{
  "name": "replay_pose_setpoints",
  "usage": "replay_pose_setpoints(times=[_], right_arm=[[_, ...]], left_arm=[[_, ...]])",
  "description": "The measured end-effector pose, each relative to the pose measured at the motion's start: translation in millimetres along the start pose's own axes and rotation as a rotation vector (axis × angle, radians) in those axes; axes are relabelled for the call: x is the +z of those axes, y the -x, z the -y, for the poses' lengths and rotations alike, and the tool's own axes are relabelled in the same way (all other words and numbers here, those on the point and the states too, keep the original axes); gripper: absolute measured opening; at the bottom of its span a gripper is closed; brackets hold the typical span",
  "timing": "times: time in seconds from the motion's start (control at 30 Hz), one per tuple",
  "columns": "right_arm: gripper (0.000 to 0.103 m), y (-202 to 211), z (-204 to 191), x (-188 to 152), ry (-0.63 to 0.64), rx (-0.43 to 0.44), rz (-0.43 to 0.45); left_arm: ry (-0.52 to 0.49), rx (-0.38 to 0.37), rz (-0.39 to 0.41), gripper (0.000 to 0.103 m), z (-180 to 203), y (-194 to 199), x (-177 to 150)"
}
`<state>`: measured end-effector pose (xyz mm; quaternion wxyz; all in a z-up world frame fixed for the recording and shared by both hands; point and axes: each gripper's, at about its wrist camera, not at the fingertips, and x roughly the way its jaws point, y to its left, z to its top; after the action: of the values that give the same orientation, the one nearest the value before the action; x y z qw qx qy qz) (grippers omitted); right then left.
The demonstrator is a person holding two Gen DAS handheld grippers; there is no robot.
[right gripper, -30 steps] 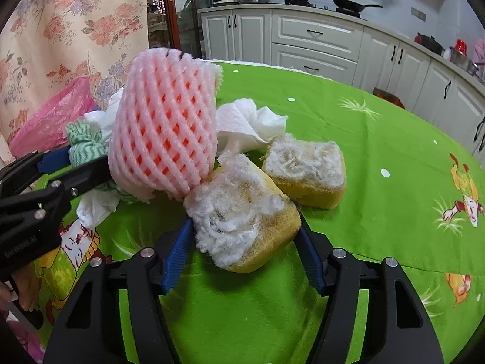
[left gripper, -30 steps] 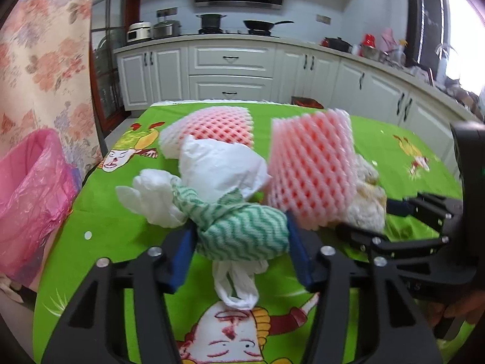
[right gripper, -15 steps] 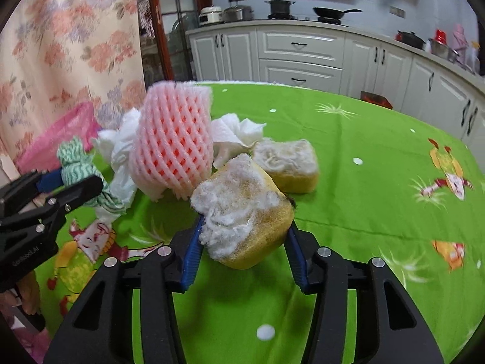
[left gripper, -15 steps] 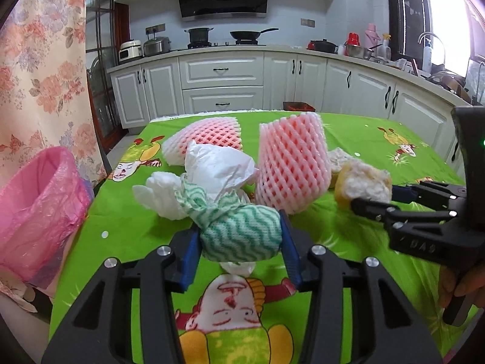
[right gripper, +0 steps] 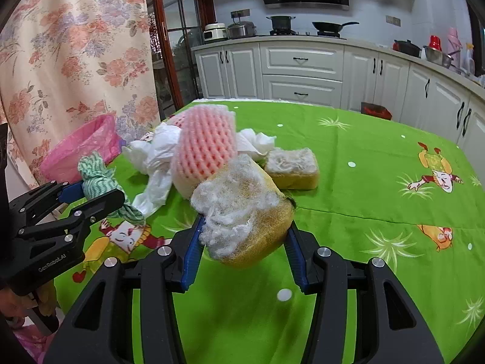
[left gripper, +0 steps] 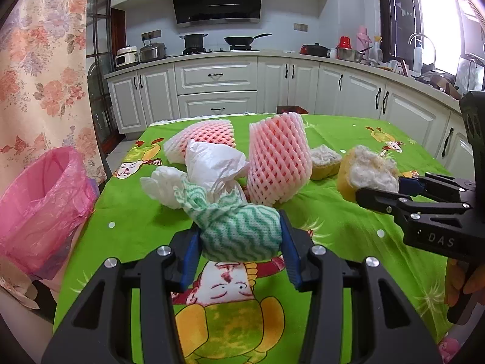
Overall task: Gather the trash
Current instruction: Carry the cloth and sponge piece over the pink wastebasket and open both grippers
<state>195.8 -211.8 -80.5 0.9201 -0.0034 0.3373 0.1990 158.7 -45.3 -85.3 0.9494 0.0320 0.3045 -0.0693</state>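
My left gripper (left gripper: pixel 239 242) is shut on a bunched green-and-white striped cloth (left gripper: pixel 239 233), lifted just off the green tablecloth (left gripper: pixel 333 221). My right gripper (right gripper: pixel 242 236) is shut on a worn yellow sponge (right gripper: pixel 245 212) with white fluff on top, also raised. In the left wrist view that sponge (left gripper: pixel 366 176) and the right gripper (left gripper: pixel 379 189) show at the right. A second yellow sponge (right gripper: pixel 292 166), two pink foam fruit nets (left gripper: pixel 277 163) (left gripper: pixel 203 136) and crumpled white tissue and plastic (left gripper: pixel 212 163) lie in a heap mid-table.
A bin lined with a pink bag (left gripper: pixel 42 200) stands off the table's left edge, beside a floral curtain (left gripper: pixel 36 75). White kitchen cabinets (left gripper: pixel 218 88) run behind the table. A person's hand (left gripper: pixel 463 285) holds the right gripper.
Both grippers closed tighter on their loads, then lifted and drew back from the heap, carrying the striped cloth and the sponge with them. The heap stayed on the table.
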Motion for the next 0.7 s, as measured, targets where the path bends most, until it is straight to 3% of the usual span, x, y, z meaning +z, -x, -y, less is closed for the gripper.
replay_pose_setpoints(times=[0.7], right_arm=[[0.048,13.5,-52.7,19.0,0.05,0.073,0.083]], left_arm=[[0.105,0.025,0.083,0.045,-51.1,49.0,-0.8]])
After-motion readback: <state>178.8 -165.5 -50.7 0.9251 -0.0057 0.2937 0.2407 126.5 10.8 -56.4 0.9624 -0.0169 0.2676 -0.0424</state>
